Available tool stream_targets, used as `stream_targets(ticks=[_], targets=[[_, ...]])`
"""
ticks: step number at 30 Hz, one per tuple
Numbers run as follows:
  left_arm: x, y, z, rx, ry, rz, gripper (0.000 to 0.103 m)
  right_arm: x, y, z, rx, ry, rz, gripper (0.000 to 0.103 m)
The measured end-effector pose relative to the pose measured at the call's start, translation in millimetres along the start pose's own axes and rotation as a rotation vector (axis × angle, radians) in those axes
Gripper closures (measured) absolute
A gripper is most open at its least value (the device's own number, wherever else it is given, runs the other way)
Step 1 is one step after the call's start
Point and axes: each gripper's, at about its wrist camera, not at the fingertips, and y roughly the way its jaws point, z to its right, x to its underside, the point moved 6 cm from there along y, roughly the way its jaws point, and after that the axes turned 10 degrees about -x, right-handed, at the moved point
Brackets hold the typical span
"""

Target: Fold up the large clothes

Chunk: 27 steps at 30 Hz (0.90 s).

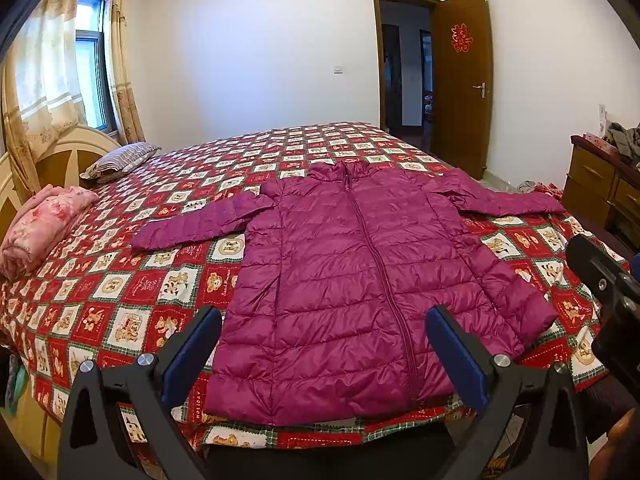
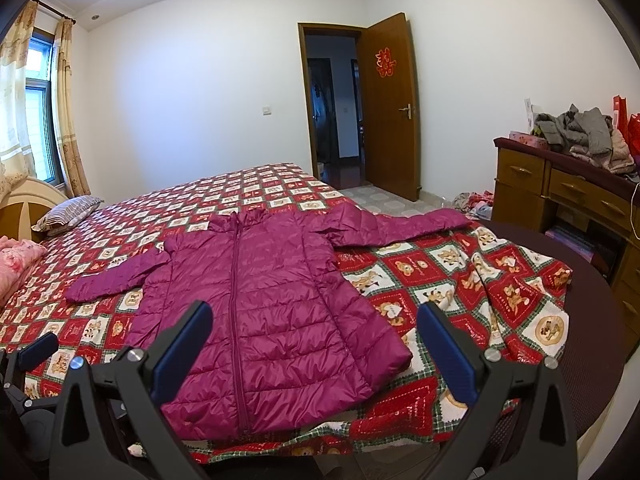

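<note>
Nearest the cameras, left gripper (image 1: 324, 324) and right gripper (image 2: 314, 320) both stand wide apart, holding nothing, above the bed's near edge. Beyond them the purple puffer jacket (image 1: 352, 280) lies flat, zipped, sleeves spread, on the red patchwork bedspread (image 1: 120, 292). Farther off: striped pillow (image 1: 120, 160), open wooden door (image 2: 390, 112).

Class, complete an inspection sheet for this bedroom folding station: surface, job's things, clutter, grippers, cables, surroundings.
Surface: bed with red patchwork bedspread.
Job's things: purple puffer jacket lying flat, zipped, sleeves spread out.
Clutter: pink folded bedding, striped pillow.
Grippers: left gripper and right gripper with jaws open, holding nothing.
Cables: thin white cable by the dresser.
Surroundings: wooden dresser piled with clothes, open door, curtained window.
</note>
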Motion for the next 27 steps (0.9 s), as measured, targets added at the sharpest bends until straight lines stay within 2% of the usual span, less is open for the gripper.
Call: stream_targets(ticks=[27], targets=[[0.2,-0.6,0.4,-0.001,0.002,-0.001,0.001,0.9,1.2,-1.7,-0.005,0.009,-0.02,0.0]])
